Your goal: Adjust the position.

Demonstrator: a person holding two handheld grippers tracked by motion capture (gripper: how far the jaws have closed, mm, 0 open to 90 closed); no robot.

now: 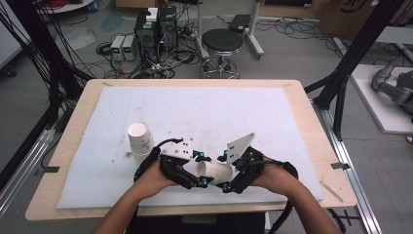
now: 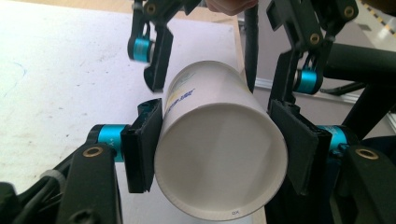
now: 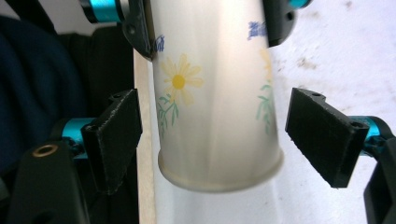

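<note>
Left claw point(image 2: 219, 154) grips paper cup point(image 2: 219, 154) (right apart).

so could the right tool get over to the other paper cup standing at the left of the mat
Probably not directly. The right tool is open around the held cup, which the left tool grips, and that left tool and hand sit between it and the standing cup. It would need to back off and swing around them.
</note>
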